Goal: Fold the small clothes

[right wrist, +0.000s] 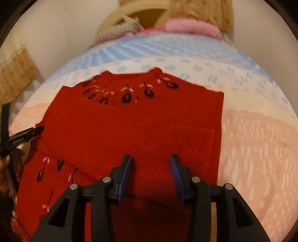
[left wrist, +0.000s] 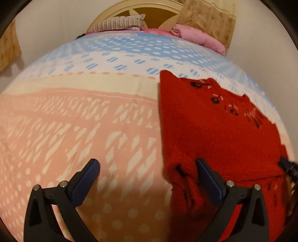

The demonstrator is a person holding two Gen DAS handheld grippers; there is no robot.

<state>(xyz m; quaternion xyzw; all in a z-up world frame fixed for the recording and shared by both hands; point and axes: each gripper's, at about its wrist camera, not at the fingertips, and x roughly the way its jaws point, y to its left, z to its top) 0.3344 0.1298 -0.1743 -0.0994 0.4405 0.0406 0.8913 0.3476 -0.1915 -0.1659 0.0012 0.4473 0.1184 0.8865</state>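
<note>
A red knitted sweater (right wrist: 130, 126) with black and pink embroidery near its collar lies folded on the patterned bed sheet (right wrist: 257, 141). My right gripper (right wrist: 151, 161) hovers over the sweater's near part, jaws apart, with nothing pinched between the blue pads. In the left wrist view the sweater (left wrist: 214, 130) fills the right side. My left gripper (left wrist: 148, 164) stands wide open; its right finger (left wrist: 206, 173) is over the sweater's left edge and its left finger is over bare sheet. The left gripper's tip (right wrist: 28, 134) shows at the sweater's left edge in the right wrist view.
The bed sheet (left wrist: 74, 121) is pink, cream and blue. At the head of the bed lie a striped pillow (left wrist: 121, 23) and a folded pink blanket (left wrist: 197, 35) against a curved headboard (left wrist: 115, 9). Tan curtains (left wrist: 210, 16) hang behind.
</note>
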